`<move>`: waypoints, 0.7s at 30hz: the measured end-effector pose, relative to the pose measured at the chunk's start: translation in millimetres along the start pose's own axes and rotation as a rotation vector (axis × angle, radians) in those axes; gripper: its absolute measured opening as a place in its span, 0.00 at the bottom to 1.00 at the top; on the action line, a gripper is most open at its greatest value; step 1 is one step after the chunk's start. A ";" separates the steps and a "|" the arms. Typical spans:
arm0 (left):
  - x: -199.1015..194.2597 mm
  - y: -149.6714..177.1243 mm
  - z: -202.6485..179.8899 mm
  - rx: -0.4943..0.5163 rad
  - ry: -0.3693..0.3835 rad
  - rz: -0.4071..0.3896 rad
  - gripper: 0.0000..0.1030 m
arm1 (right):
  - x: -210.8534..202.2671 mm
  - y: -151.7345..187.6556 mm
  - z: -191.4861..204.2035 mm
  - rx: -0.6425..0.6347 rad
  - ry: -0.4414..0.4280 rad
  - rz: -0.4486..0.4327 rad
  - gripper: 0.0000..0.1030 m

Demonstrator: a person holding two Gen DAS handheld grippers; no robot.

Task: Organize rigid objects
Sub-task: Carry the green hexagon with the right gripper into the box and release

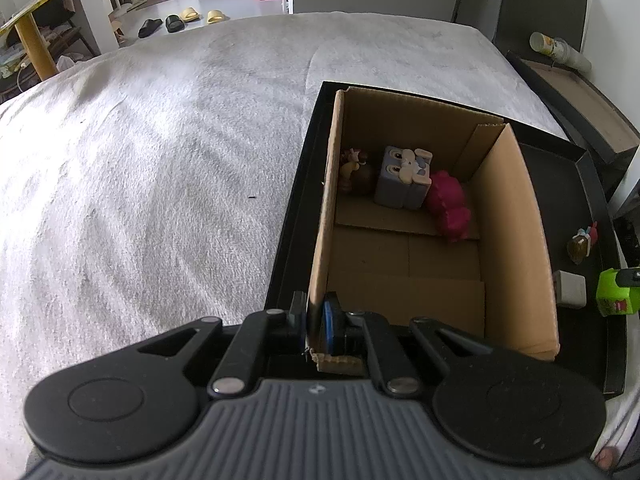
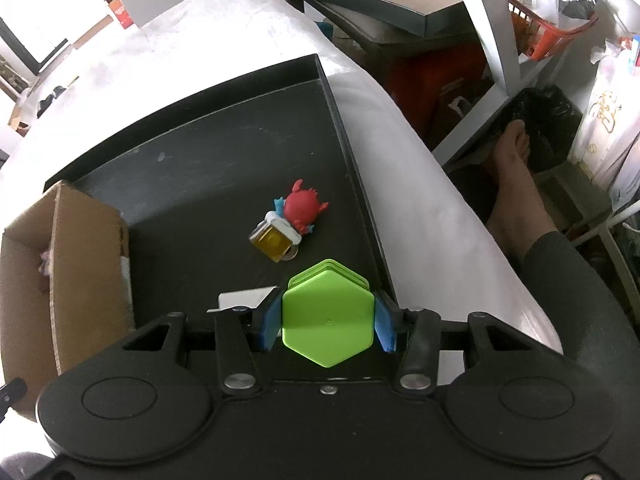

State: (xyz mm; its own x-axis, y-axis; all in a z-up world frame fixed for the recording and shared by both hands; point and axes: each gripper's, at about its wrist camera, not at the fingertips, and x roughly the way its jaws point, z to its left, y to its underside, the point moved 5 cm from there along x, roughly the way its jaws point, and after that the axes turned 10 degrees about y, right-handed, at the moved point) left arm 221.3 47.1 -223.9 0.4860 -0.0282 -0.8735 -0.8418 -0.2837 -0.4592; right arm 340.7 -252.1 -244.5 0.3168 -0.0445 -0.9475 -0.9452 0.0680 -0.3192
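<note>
An open cardboard box (image 1: pixel 516 240) stands in a black tray (image 1: pixel 292 208) on a grey-white bed. Inside it, at the far end, are a brown figure (image 1: pixel 356 172), a grey-blue block toy (image 1: pixel 404 176) and a pink toy (image 1: pixel 448 204). My left gripper (image 1: pixel 316 320) is shut on the box's near left wall. My right gripper (image 2: pixel 327 320) is shut on a green hexagonal box (image 2: pixel 327 316), held above the tray (image 2: pixel 224 148); it also shows in the left wrist view (image 1: pixel 616 292). A red crab toy on a yellow cube (image 2: pixel 290 220) lies on the tray ahead of it.
A white block (image 1: pixel 570 289) lies on the tray right of the cardboard box (image 2: pixel 60 264). The bed (image 1: pixel 160 160) spreads left. A dark side table (image 2: pixel 360 4) and an orange basket (image 2: pixel 548 16) stand beyond the bed's right edge. A person's bare foot (image 2: pixel 516 140) rests there.
</note>
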 end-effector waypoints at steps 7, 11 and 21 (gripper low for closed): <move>-1.2 -0.2 2.6 -0.011 0.020 -0.005 0.08 | -18.7 6.5 3.4 -0.001 -0.042 0.019 0.45; -1.8 -0.9 4.5 -0.018 0.034 -0.004 0.08 | -35.4 5.8 12.3 -0.043 -0.051 -0.002 0.45; -9.4 -7.2 3.3 0.006 0.048 -0.021 0.08 | -72.7 1.4 30.5 -0.078 -0.090 -0.067 0.45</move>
State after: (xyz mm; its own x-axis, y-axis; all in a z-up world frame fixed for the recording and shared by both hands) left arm 222.0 52.6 -212.9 0.5144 -0.0685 -0.8548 -0.8324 -0.2793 -0.4786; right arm 318.8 -218.4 -176.7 0.3817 0.0436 -0.9232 -0.9239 -0.0104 -0.3825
